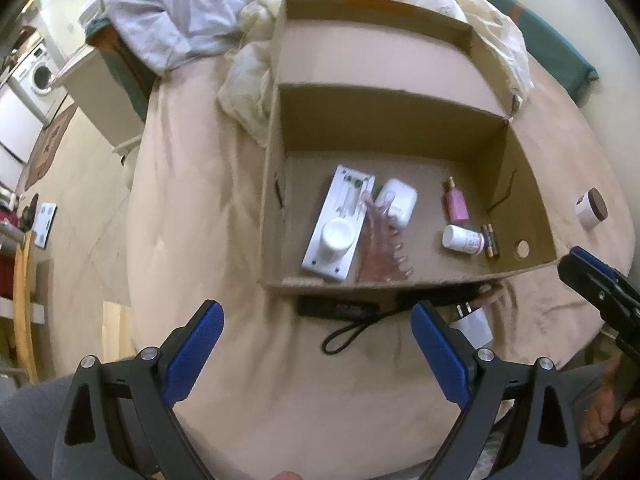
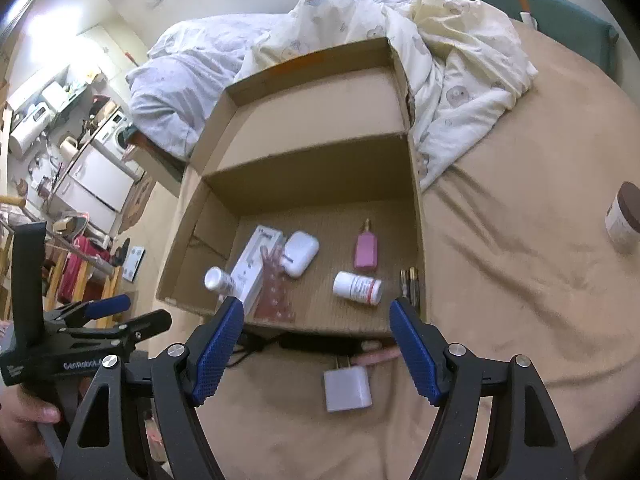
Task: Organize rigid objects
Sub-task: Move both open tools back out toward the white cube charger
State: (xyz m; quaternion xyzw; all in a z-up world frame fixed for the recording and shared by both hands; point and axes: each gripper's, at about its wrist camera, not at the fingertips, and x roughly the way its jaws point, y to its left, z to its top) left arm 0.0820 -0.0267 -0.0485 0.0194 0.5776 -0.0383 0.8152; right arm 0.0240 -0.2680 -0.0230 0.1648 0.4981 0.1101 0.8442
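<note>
Cardboard box (image 1: 276,184) holding small items, both grippers' jaws apart, empty

Brown cardboard box (image 1: 276,184) on beige bed (image 1: 208,184), pink bottle (image 1: 456,202) at its 2 o'clock, white case (image 1: 400,200), white red-labelled pill bottle (image 2: 357,287), blue-padded black gripper (image 2: 316,344), bear-print cream blanket (image 2: 452,92).
</note>
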